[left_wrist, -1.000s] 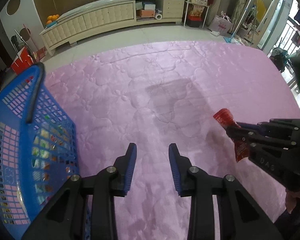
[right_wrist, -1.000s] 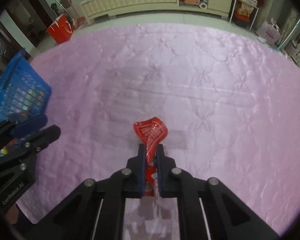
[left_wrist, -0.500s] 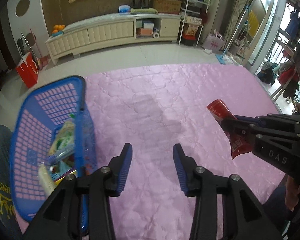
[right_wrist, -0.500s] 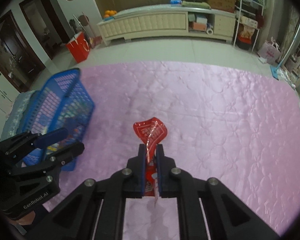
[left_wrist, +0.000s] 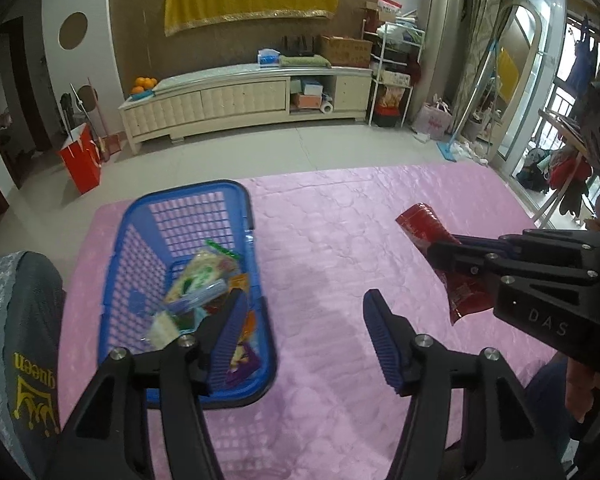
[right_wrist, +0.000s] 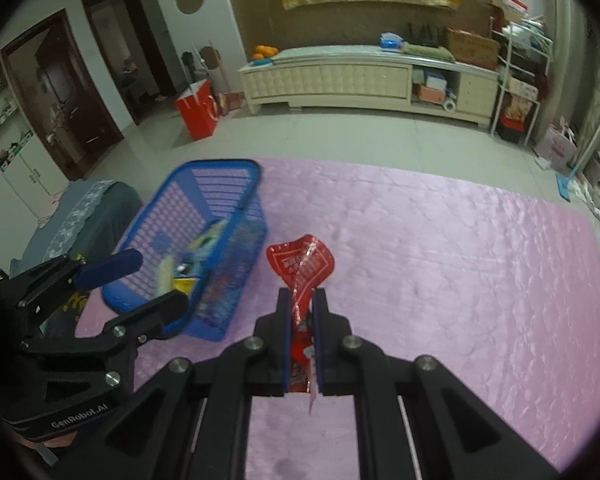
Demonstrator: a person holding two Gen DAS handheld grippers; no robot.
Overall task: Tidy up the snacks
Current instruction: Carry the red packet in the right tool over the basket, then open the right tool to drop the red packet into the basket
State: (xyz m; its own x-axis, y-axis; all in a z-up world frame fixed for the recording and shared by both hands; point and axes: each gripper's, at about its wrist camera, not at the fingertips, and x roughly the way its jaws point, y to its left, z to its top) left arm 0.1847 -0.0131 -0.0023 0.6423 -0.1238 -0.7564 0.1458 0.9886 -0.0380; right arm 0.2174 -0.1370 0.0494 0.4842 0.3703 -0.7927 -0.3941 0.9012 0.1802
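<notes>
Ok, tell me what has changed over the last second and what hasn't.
Both grippers have lifted and tipped up, so the blue basket with its snacks now shows whole, along with more of the room. The left gripper has opened wider and sits beside the basket. The right gripper stays clamped on the red snack packet, held above the pink mat; nothing has been released.

Pink quilted bed cover (left_wrist: 340,240), a blue plastic basket (left_wrist: 188,208) of snack packets directly on it.

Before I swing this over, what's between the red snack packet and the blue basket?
Only bare pink quilt lies between the red snack packet and the blue basket, clearest in the right wrist view.
</notes>
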